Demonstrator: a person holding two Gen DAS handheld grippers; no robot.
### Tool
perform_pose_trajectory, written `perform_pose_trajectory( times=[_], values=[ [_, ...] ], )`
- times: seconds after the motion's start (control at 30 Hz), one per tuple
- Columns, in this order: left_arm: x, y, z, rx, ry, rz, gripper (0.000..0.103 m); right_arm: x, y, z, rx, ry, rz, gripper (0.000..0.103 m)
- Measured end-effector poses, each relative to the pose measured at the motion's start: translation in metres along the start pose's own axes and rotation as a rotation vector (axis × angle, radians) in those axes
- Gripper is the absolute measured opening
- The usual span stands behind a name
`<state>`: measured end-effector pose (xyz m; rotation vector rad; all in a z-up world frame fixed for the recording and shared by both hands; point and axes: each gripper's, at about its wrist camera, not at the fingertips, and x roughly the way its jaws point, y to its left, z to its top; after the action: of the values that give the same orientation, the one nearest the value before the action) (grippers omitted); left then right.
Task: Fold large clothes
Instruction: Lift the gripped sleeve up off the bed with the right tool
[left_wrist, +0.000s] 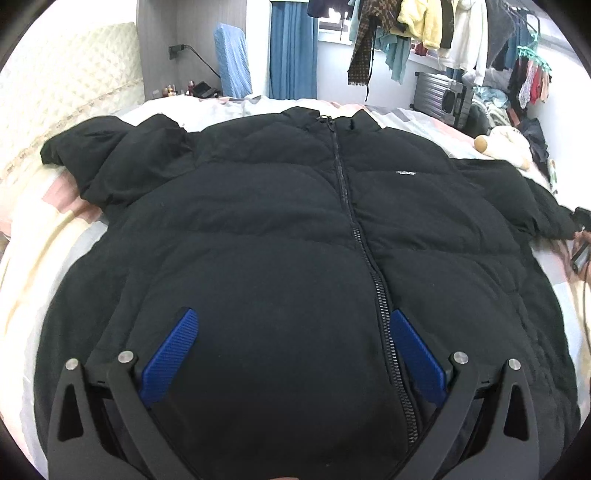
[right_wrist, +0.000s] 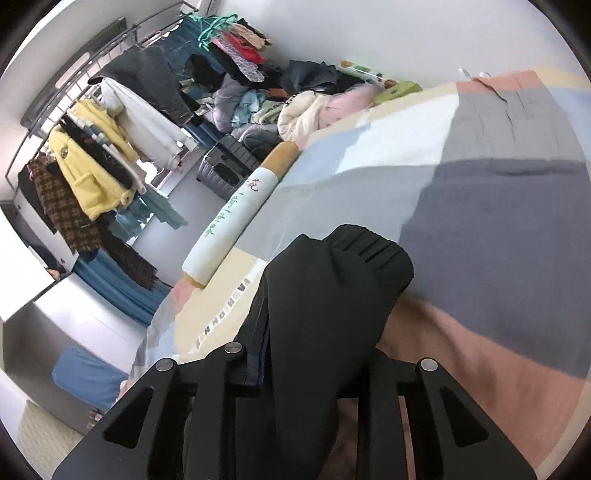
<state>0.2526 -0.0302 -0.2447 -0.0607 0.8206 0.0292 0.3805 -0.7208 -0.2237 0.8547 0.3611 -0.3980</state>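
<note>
Left wrist view: black puffer jacket (left_wrist: 295, 221) lies front-up and zipped on the bed (left_wrist: 48, 229), collar at the far end, hem nearest the camera; its long axis runs straight away from the left gripper (left_wrist: 291, 325). The blue fingers (left_wrist: 170, 354) are spread wide over the lower front panel, one either side of the bulge left of the zipper (left_wrist: 369, 258); nothing is pinched between them. One sleeve lies bunched toward the headboard (left_wrist: 74, 81); the other runs out to the frame's right edge, where part of the right gripper shows at its cuff.

Right wrist view: right gripper (right_wrist: 317, 291) is clenched on the sleeve cuff (right_wrist: 347, 280), whose ribbed end sticks out beyond the tips over the patchwork quilt (right_wrist: 480, 184). Long cigarette-shaped pillow (right_wrist: 236, 206) lies beside it, near the bed edge.

Judgement: the right hand has the sleeve, so folding it inward across the chest is the likely step; the jacket body lies to that gripper's left.
</note>
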Motion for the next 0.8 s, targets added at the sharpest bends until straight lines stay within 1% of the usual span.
perform_pose_trajectory(
  times=[0.07,0.17,0.23,0.37,0.5,0.63,0.77,0.8],
  values=[
    [0.0,-0.003,0.0,0.013,-0.002,0.011,0.103,-0.003,0.002,0.004,-0.02,-0.005,-0.017,0.012],
    [-0.001,-0.004,0.0,0.015,-0.004,0.011,0.103,-0.012,0.009,0.012,-0.083,-0.048,-0.052,0.006],
    [0.001,-0.002,0.001,0.008,0.004,0.006,0.103,-0.017,0.013,0.018,-0.138,-0.059,-0.08,0.005],
    [0.005,0.005,0.003,-0.003,0.02,-0.012,0.103,-0.028,0.024,0.032,-0.188,-0.091,-0.126,0.004],
    [0.005,0.015,0.003,-0.005,0.027,-0.021,0.103,-0.044,0.042,0.04,-0.201,-0.115,-0.149,0.004],
    [-0.004,0.019,0.003,0.014,-0.009,-0.002,0.103,-0.074,0.085,0.049,-0.22,-0.153,-0.119,0.004],
    [-0.016,0.027,0.005,0.006,-0.022,-0.015,0.103,-0.112,0.152,0.055,-0.323,-0.189,-0.069,0.004],
    [-0.02,0.028,0.004,0.003,-0.024,-0.02,0.103,-0.125,0.175,0.054,-0.363,-0.198,-0.052,0.004]
  ],
)
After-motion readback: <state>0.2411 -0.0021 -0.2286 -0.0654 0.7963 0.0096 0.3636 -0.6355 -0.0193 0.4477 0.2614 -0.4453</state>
